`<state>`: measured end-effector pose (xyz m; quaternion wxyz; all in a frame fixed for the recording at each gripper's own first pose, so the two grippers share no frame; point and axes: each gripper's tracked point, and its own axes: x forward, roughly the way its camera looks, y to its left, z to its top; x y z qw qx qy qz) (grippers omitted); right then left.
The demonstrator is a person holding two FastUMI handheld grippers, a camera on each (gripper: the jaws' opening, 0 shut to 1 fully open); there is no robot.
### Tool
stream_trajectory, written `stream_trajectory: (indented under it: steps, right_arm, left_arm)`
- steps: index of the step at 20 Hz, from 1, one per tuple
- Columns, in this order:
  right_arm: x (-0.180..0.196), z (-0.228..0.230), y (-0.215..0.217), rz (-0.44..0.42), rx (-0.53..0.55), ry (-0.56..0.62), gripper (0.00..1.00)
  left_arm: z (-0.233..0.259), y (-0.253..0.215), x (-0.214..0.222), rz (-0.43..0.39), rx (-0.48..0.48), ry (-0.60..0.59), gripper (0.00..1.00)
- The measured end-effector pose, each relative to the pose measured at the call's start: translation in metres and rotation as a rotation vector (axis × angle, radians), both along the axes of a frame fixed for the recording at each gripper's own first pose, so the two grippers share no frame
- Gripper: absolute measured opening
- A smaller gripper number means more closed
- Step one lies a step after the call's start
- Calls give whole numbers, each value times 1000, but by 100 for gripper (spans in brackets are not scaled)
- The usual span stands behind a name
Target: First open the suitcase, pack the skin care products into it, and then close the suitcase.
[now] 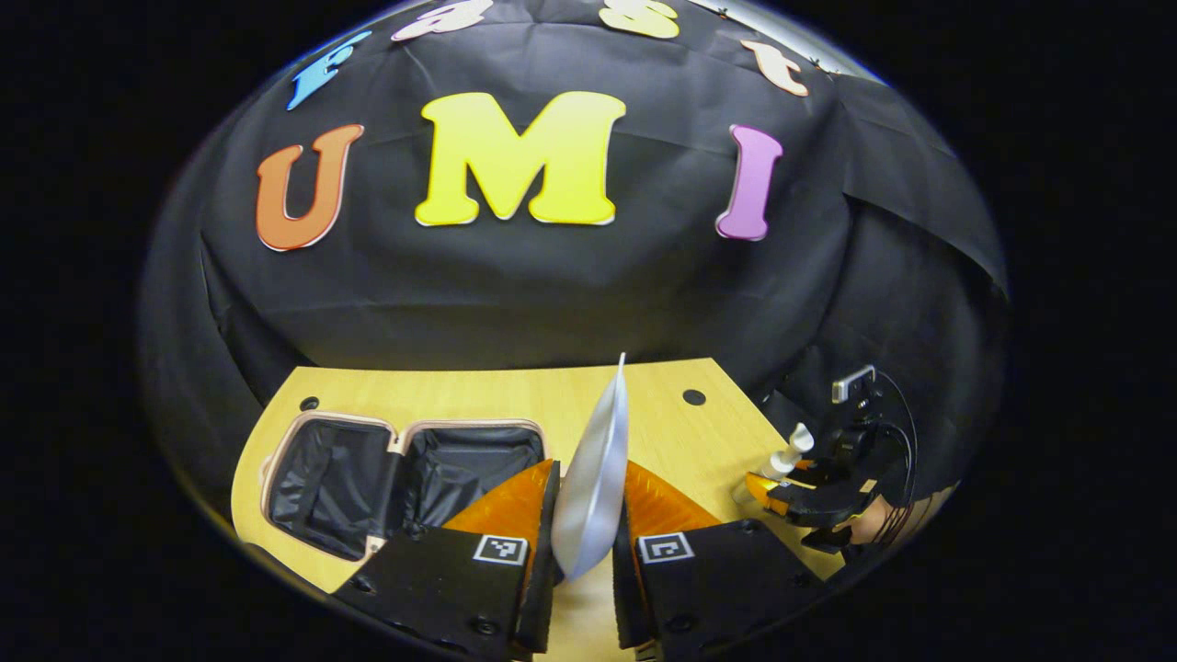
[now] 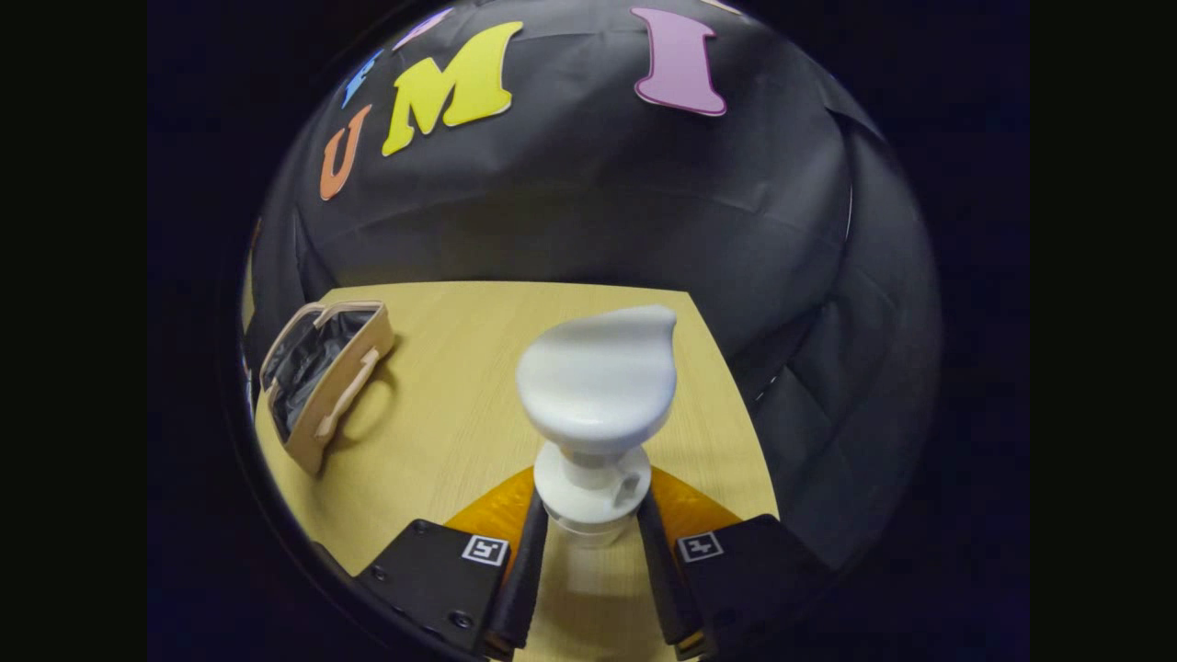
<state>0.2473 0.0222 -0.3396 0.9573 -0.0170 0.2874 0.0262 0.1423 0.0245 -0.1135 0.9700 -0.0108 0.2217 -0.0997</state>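
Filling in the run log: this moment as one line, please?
suitcase open on table | left claw shut on silver tube | right claw shut on pump bottle

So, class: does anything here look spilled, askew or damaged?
Nothing stands out. The suitcase lies open on the table; the left claw holds a silver tube, the right claw a pump bottle, both upright.
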Motion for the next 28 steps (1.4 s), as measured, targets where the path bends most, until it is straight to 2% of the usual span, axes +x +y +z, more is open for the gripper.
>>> stream_trajectory:
  steps: [3, 4, 7, 8, 9, 10, 11, 12, 16, 17, 18, 19, 25, 28]
  right_arm:
    - [-17, 17, 16, -21, 51, 6, 49]
    - [-25, 28, 21, -21, 49, -6, 46]
    - [-42, 77, 53, 15, 60, -53, 49]
    - [-46, 95, 63, 28, 52, -67, 49]
    - [-50, 114, 72, 40, 46, -86, 49]
    - [-53, 132, 81, 50, 43, -98, 47]
    - [-57, 148, 90, 59, 48, -111, 49]
    - [-58, 164, 100, 68, 56, -128, 49]
    - [-67, 202, 119, 62, 45, -169, 49]
    - [-71, 207, 124, 63, 46, -169, 49]
    - [-74, 210, 129, 68, 49, -172, 49]
    - [-77, 213, 132, 72, 44, -173, 49]
    - [-87, 200, 148, 80, 33, -149, 49]
    - [-89, 190, 155, 79, 38, -128, 49]
  left_arm:
    - [8, 34, 15, 25, 27, -33, 30]
    - [7, 42, 16, 25, 19, -36, 30]
    - [-2, 59, 22, 15, 0, -25, 30]
    - [-9, 67, 24, 9, 0, -13, 30]
    - [-19, 75, 28, 6, -8, 2, 34]
    - [-30, 83, 33, 7, -17, 19, 30]
    - [-41, 92, 37, 16, -24, 34, 34]
    - [-50, 99, 41, 20, -24, 48, 30]
    - [-94, 125, 51, 30, -26, 110, 30]
    - [-104, 130, 53, 26, -29, 121, 30]
    - [-116, 134, 55, 21, -26, 133, 35]
    - [-128, 137, 55, 18, -17, 151, 30]
    - [-182, 137, 40, -14, 2, 290, 30]
    - [-210, 136, 29, -25, 14, 409, 30]
